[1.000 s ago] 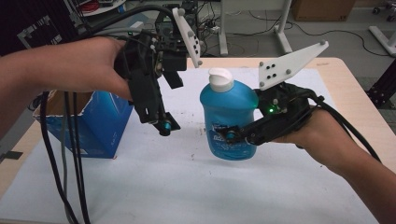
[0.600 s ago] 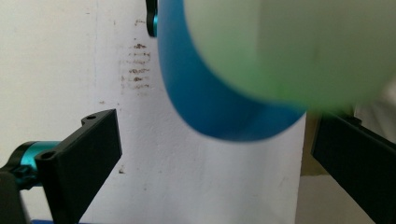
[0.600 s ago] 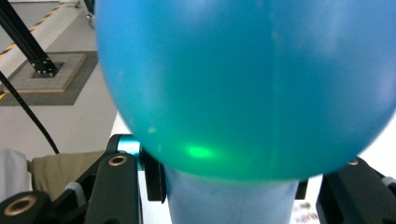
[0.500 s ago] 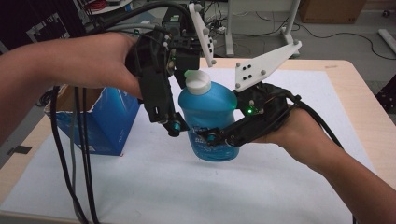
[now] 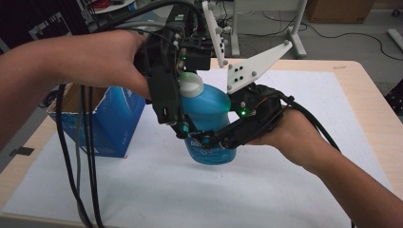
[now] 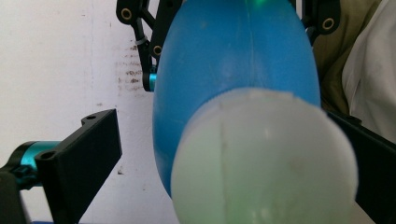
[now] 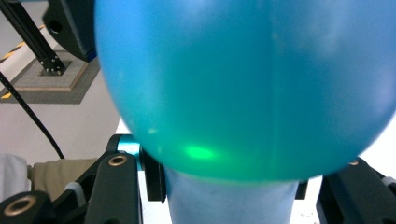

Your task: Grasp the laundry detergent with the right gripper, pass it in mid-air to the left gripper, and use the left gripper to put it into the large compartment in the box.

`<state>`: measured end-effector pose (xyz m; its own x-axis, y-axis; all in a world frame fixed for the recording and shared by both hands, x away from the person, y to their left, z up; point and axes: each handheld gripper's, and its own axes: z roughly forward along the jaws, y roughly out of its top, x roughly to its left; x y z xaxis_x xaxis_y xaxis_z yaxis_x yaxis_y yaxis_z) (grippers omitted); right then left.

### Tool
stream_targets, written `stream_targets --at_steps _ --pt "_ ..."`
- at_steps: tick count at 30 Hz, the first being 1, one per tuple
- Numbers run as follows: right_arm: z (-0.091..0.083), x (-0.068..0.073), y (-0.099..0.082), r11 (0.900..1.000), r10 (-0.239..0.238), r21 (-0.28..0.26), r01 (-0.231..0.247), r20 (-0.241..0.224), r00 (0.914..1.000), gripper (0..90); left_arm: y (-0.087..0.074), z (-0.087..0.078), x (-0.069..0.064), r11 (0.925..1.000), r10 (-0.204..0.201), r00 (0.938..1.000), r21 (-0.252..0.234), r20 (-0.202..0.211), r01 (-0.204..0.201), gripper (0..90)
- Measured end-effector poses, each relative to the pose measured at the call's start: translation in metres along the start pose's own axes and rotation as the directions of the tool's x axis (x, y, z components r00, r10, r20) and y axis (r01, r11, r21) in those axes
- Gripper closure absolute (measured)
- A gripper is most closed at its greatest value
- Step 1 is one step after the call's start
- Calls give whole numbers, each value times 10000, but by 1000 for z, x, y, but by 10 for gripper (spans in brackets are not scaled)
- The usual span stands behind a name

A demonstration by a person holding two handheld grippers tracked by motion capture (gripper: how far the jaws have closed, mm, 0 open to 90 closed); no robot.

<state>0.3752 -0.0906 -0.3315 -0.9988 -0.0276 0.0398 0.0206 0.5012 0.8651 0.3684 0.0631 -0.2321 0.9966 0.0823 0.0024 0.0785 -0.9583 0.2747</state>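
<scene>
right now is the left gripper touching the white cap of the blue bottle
Apart. In the left gripper view the white cap sits between the left gripper's open jaws, with bare table visible between the cap and the left-hand jaw.

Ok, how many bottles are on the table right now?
1. The blue bottle with the white cap is gripped by the right gripper beside the blue box. Others may be hidden inside that box.
</scene>
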Motion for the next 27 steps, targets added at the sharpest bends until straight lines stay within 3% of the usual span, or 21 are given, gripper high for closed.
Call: stream_targets --at_steps 7,9,21,26,27 --pt "0 0 1 10000 33 10 -33 -68 10000 457 4 2 0 9997 217 9998 75 -7 -217 46" --pt "0 0 1 10000 37 24 -37 -65 10000 457 4 1 1 9995 329 9994 29 55 -329 113" --pt "1 0 1 10000 38 21 -38 -94 9999 457 4 2 1 9992 410 9991 22 75 -410 150" --pt "1 1 1 10000 58 41 -58 -112 9999 457 4 1 0 9988 487 9987 -5 133 -487 192" --pt "1 0 1 10000 11 70 -10 -94 10000 457 5 1 0 9984 561 9983 -73 140 -560 239"
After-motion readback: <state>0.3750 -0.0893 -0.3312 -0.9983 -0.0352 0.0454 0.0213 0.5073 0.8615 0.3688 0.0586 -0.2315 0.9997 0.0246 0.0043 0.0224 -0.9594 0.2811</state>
